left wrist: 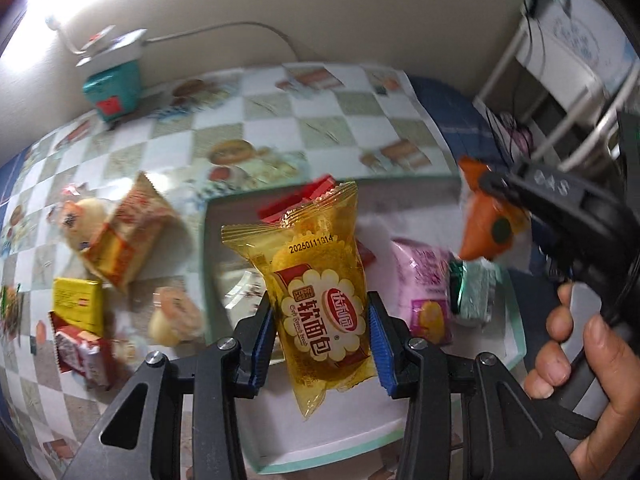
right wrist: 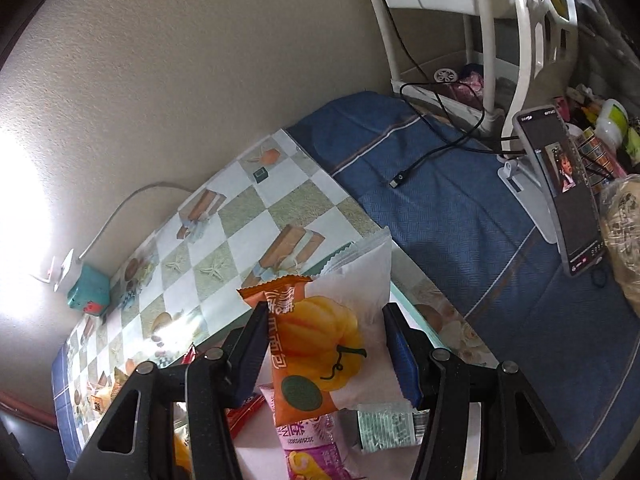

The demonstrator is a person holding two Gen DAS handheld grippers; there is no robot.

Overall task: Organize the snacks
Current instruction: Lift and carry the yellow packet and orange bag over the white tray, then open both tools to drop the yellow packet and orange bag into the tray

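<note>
My left gripper (left wrist: 320, 336) is shut on a yellow soft-bread packet (left wrist: 316, 288) and holds it above a white tray with a teal rim (left wrist: 516, 332). In the tray lie a pink packet (left wrist: 424, 288), a green-and-white packet (left wrist: 472, 296) and a red packet (left wrist: 296, 200). My right gripper (right wrist: 324, 348) is shut on an orange-and-white pumpkin bread packet (right wrist: 332, 332) above the same tray; the packet also shows in the left wrist view (left wrist: 484, 224). Below it are the pink packet (right wrist: 312, 444) and the green-and-white packet (right wrist: 384, 424).
Loose snacks lie on the checkered tablecloth left of the tray: an orange-wrapped cake (left wrist: 124, 236), a yellow packet (left wrist: 78, 304), a red-and-white packet (left wrist: 80, 352), a round pastry (left wrist: 176, 316). A teal box (left wrist: 112, 88) stands by the wall. A phone on a stand (right wrist: 568, 188) and a cable (right wrist: 432, 152) rest on the blue cloth.
</note>
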